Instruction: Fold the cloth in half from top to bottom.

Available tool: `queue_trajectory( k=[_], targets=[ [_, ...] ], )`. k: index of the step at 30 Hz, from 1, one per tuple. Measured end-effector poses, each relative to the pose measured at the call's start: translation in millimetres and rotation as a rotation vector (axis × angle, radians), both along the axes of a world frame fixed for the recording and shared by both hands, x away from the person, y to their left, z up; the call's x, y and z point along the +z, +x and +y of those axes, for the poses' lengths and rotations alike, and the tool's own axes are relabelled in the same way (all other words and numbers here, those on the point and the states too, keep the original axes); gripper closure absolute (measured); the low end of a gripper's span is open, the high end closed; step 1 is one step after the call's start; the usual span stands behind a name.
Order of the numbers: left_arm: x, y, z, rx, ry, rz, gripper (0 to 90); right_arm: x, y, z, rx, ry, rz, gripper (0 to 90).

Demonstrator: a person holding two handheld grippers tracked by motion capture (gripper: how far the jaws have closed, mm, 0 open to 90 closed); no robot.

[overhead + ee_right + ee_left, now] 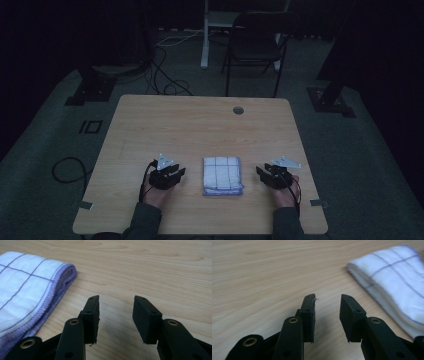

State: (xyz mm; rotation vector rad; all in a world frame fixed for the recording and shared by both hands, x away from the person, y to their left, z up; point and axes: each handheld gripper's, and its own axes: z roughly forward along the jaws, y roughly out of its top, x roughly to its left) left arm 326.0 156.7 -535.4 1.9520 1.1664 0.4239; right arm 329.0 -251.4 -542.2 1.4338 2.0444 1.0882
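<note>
- Left gripper (pixel 176 171): sits at the near left of the table, just left of the cloth. Fingers spread, nothing between them; bare wood shows in the gap in the left gripper view (pixel 327 312).
- Right gripper (pixel 262 172): near right, just right of the cloth. Fingers spread and empty, as the right gripper view (pixel 115 315) confirms.
- Folded cloth (pixel 223 175): white with thin purple grid lines and a purple stitched hem, lying flat between the two grippers, touching neither.
- Wooden table (pixel 200 125): the far half carries only a round grommet hole (pixel 238 110).
- Risk, in my judgement: the cloth is stacked in several layers. A pinch at the edge may catch only the top layer, so the fold would open on lifting.
- Further risk: jaws pushed in low along the wood may slide or bunch the cloth rather than grip it.
</note>
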Motion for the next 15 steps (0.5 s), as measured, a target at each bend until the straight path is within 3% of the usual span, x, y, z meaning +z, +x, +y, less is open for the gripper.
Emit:
queue_trajectory(
  k=[8, 15],
  targets=[
    [0.5, 11.1, 17.9, 0.072, 0.037, 0.012, 62.6, -2.0, 2.6, -3.0, -0.010, 0.002, 0.017, 57.1],
    [-1.6, 18.9, 29.3, 0.105, 0.026, 0.020, 62.0, -2.8, 3.9, -5.4, -0.020, 0.008, 0.021, 56.9]
  ],
)
